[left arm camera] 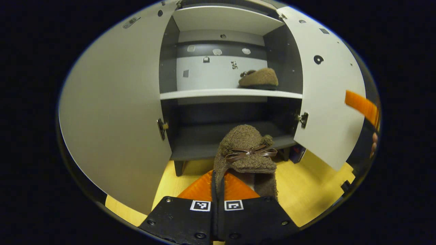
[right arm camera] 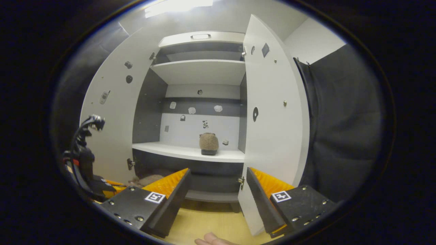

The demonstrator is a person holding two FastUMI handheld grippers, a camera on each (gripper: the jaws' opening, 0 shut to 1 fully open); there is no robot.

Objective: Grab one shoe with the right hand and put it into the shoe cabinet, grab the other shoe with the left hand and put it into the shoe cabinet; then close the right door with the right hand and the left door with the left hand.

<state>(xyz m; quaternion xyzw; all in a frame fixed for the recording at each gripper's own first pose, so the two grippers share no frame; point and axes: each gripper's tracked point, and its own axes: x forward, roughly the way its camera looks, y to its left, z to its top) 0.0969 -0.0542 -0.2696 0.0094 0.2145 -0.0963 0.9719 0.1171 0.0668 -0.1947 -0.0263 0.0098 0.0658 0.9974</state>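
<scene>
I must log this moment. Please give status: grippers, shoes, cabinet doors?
Left gripper shut on second shoe, before cabinet. Right gripper open, empty. First shoe on middle shelf. Both doors open: left door, right door.

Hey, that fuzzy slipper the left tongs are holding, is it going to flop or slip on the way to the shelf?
Probably soft: the slipper looks fleecy and is pinched by its edge in the left tongs. It stands upright, so it seems light. The fuzzy surface should resist slipping.
</scene>
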